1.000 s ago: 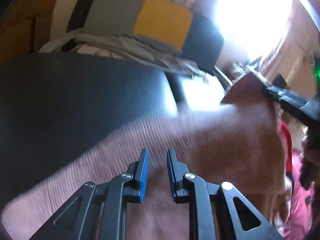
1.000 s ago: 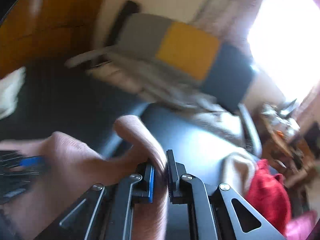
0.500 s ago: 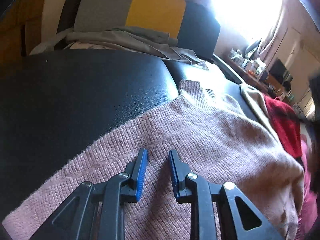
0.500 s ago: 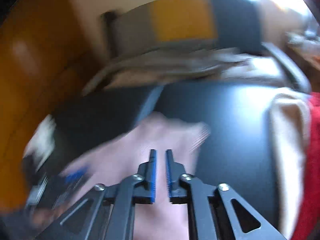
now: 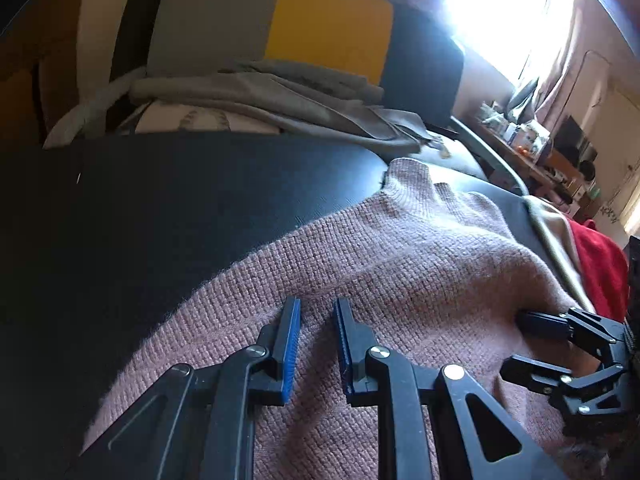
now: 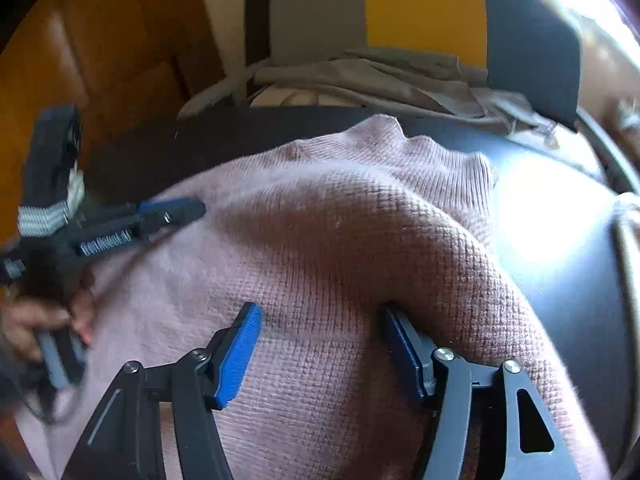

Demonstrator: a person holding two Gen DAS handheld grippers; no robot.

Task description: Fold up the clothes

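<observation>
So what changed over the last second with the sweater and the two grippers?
The right gripper let go of the fold of sweater it had lifted. Its jaws are opening, the knit lying loose between them. The sweater dropped flat onto the black sofa. The left gripper slid along over the knit, jaws narrowly apart and gripping nothing. The grey clothes and the cushion behind stayed put.

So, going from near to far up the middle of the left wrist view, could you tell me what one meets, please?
Left gripper → pink sweater → black sofa seat → grey clothes → grey, yellow and dark cushion.
</observation>
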